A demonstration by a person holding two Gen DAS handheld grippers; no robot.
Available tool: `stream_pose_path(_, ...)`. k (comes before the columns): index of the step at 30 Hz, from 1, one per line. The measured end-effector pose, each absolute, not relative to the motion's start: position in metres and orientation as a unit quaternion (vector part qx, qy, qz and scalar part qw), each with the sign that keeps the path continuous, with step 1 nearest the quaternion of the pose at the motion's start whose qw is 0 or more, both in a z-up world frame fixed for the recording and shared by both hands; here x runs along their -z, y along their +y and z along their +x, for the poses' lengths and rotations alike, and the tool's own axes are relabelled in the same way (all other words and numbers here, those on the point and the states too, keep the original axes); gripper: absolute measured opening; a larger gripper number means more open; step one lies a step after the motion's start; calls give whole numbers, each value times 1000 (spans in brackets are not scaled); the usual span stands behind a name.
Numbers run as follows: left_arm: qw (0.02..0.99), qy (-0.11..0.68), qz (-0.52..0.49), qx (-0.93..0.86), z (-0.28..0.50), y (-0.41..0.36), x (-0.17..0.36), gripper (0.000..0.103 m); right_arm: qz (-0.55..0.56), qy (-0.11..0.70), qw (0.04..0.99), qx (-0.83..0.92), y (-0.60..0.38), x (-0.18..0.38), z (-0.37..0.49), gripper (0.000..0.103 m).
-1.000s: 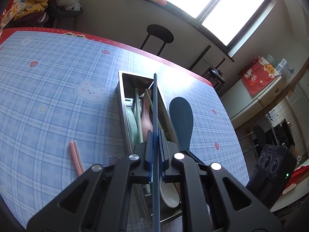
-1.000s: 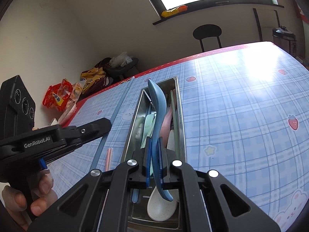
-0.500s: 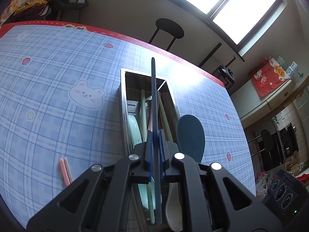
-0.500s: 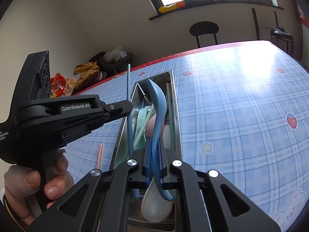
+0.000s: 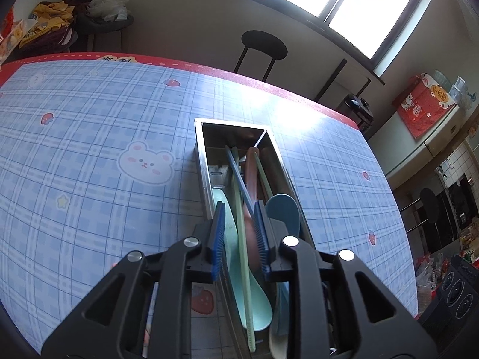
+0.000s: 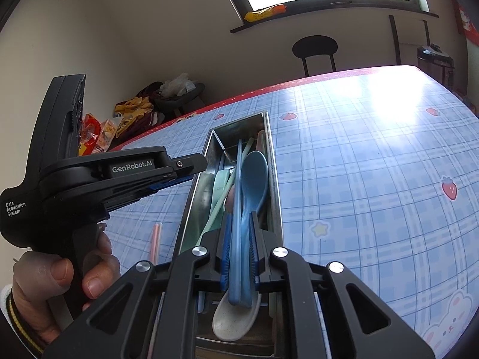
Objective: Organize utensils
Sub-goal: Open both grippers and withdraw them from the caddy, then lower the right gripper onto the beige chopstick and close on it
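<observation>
Utensils crowd the steel tray (image 5: pixel 200 161) as the left gripper (image 5: pixel 239 236), jaws now parted, has dropped its blue chopstick (image 5: pixel 236 176) inside, while the right gripper (image 6: pixel 239 257) clamps a blue spoon (image 6: pixel 253 176) above.

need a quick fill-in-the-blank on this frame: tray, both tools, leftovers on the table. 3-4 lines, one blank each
The left tool is ____, gripping nothing.
The right tool is shut on the blue ____.
The blue chopstick lies inside the metal ____.
The chopsticks lying outside on the tablecloth are ____ in colour.

Missing words: open; spoon; tray; pink
</observation>
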State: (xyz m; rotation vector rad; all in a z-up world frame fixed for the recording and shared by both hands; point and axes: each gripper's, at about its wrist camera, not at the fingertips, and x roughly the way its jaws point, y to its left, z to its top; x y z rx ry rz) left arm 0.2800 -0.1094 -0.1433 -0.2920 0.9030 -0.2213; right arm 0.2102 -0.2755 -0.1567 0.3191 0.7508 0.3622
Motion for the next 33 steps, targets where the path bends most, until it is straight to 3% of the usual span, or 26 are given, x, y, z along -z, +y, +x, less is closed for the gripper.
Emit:
stream_pose_path(6,904,405,-93,101,260,-95,122,48,143,352,907,-179,-273,148,205,31)
stream_pose_path(10,914,392,-61,91,239,-74,114,62,133,347,910,-184,-267,143,201,52)
stream_pose_path(12,918,385,-47,86,226,-63,112,78,128,344,912,-185,-264,141,198,61)
stream_pose_path(14,923,376,-30,78,210,-52,109,87,122,340,913,-189,-261,138,196,65)
stream_pose_path(18,928,366,-1,63,177,-28,107,89,101,326,916,-212,-250,130,185,65)
stream_pose_path(24,926,374,-1,50,134,15,116,89,74,309,912,-258,-225,114,166,43)
stream_pose_path(29,925,376,-6,52,116,35,124,89,32,340,898,-276,-198,124,150,16)
stream_pose_path(33,925,375,-12,68,111,34,129,88,0,372,884,-284,-183,142,131,7)
